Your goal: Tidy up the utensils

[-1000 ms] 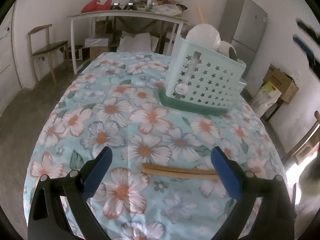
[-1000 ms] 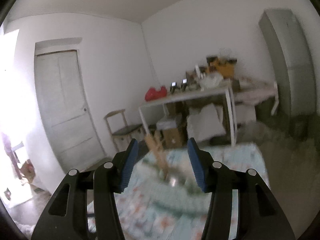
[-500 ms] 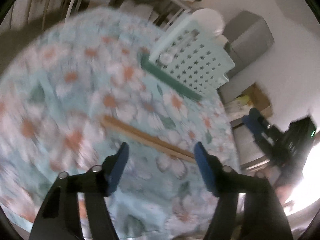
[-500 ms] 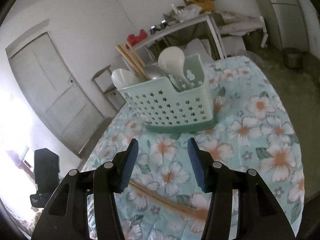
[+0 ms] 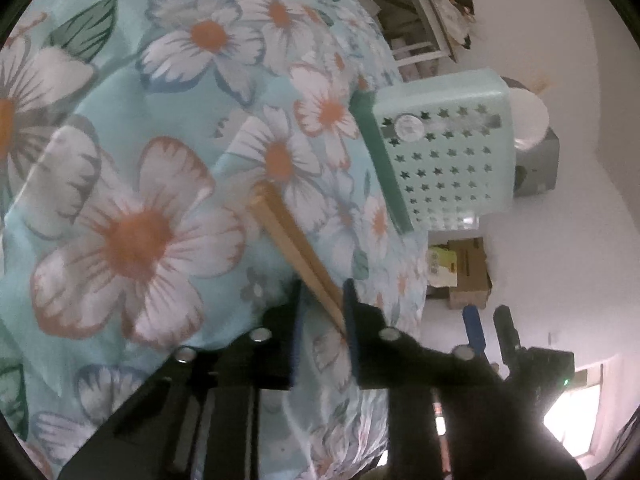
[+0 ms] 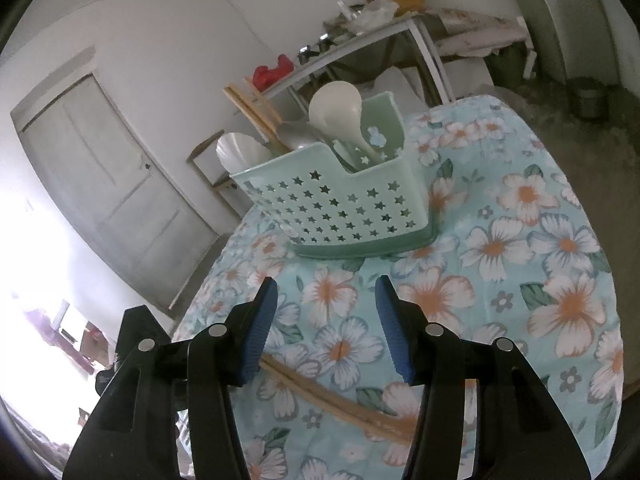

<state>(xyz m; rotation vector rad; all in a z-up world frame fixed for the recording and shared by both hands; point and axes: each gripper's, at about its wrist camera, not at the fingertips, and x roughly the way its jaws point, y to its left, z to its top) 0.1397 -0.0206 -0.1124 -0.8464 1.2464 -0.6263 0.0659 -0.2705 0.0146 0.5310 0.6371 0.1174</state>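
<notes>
- On the flowered tablecloth (image 6: 520, 248) a pair of wooden chopsticks (image 5: 296, 252) lies flat, side by side, on the near part of the table, well short of the utensil basket (image 6: 348, 208).
- The left gripper (image 5: 320, 300) is low over one end of the pair; its jaws are closing, with the chopsticks' end between the blue pads. Blur hides whether the pads already press on the wood.
- The right gripper (image 6: 326, 320) hangs above the cloth with its jaws about half apart and nothing between them; the chopsticks run across just beneath and in front of its fingers.
- The pale green basket with star-shaped holes stands upright farther along the table. It holds a white ladle (image 6: 340, 112), a white spoon (image 6: 240, 152), a metal spoon (image 6: 296, 136) and another pair of chopsticks (image 6: 256, 112) leaning out of the back.
- Beyond the table stand a cluttered white side table (image 6: 380, 36), a wooden chair (image 6: 204, 160) and a closed white door (image 6: 112, 184).
</notes>
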